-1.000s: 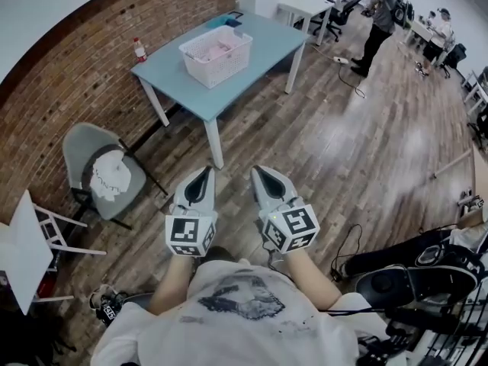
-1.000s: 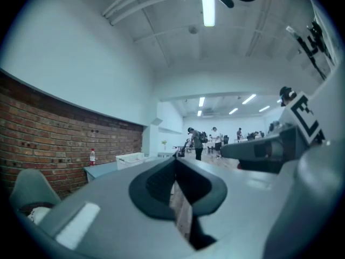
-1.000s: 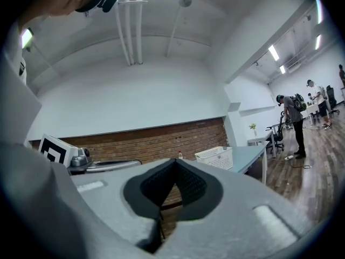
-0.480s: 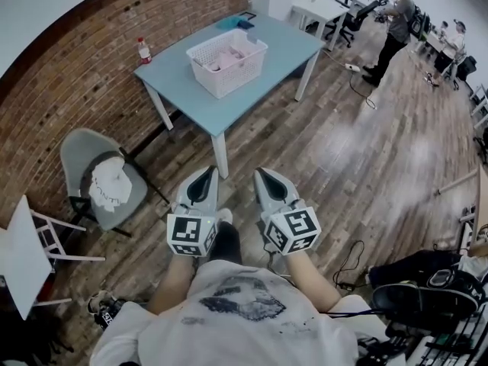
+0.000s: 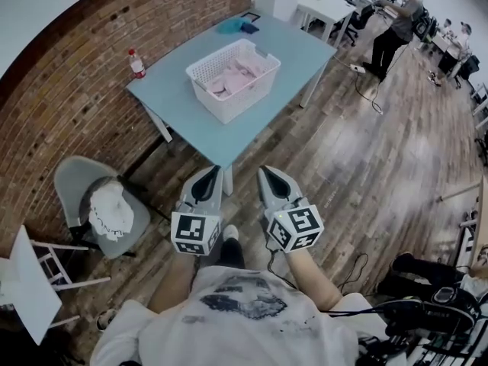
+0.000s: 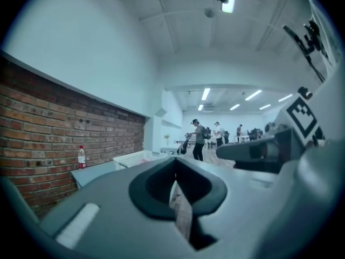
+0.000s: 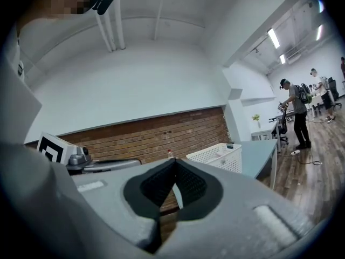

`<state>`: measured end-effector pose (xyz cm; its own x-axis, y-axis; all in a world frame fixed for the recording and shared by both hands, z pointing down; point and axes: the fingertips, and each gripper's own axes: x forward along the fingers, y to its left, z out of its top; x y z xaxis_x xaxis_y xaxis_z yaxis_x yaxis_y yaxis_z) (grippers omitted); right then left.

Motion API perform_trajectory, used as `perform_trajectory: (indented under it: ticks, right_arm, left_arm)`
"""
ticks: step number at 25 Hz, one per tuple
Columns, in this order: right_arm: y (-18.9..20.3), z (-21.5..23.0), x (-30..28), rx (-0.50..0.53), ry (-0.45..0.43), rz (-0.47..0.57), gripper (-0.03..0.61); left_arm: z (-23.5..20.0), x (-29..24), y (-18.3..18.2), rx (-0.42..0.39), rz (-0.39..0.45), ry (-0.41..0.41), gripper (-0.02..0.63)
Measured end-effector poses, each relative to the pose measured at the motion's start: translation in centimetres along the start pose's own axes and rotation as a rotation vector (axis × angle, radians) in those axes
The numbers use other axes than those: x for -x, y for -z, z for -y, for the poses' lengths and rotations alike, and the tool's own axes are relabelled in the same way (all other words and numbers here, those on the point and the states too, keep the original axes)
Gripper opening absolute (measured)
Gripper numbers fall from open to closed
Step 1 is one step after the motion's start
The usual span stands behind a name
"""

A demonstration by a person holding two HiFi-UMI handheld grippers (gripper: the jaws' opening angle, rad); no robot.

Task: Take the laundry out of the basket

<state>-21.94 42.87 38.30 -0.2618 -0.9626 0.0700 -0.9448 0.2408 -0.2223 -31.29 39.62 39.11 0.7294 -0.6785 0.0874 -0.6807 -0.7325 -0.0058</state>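
A white lattice basket (image 5: 233, 78) stands on a light blue table (image 5: 191, 114) ahead of me, with pale pink laundry (image 5: 232, 78) lying inside. The basket also shows small in the left gripper view (image 6: 133, 158) and in the right gripper view (image 7: 218, 155). My left gripper (image 5: 210, 177) and right gripper (image 5: 267, 175) are held side by side close to my chest, short of the table's near edge. Both are shut with nothing between their jaws, tips pointing toward the table.
A plastic bottle (image 5: 136, 63) stands at the table's far left edge by the brick wall. A grey chair (image 5: 97, 203) with a white cloth sits to my left, a white folding chair (image 5: 34, 274) nearer. A person (image 5: 395, 27) stands far right. Bags and cables (image 5: 427, 296) lie right.
I have walked closer to the table; the basket and table now sit nearer and more central in the head view. Both grippers stay shut and keep their pose in front of me.
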Motion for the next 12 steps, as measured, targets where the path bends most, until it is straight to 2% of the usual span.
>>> perform_trajectory:
  ticks: [6, 12]
  right_arm:
    - [-0.9, 2.8, -8.5, 0.000, 0.017, -0.007, -0.003]
    - [-2.9, 5.1, -14.0, 0.004, 0.039, 0.008, -0.003]
  left_arm:
    - [-6.2, -6.6, -0.2, 0.005, -0.003, 0.017, -0.008]
    - [-10.6, -11.7, -1.8, -0.009, 0.007, 0.029, -0.008]
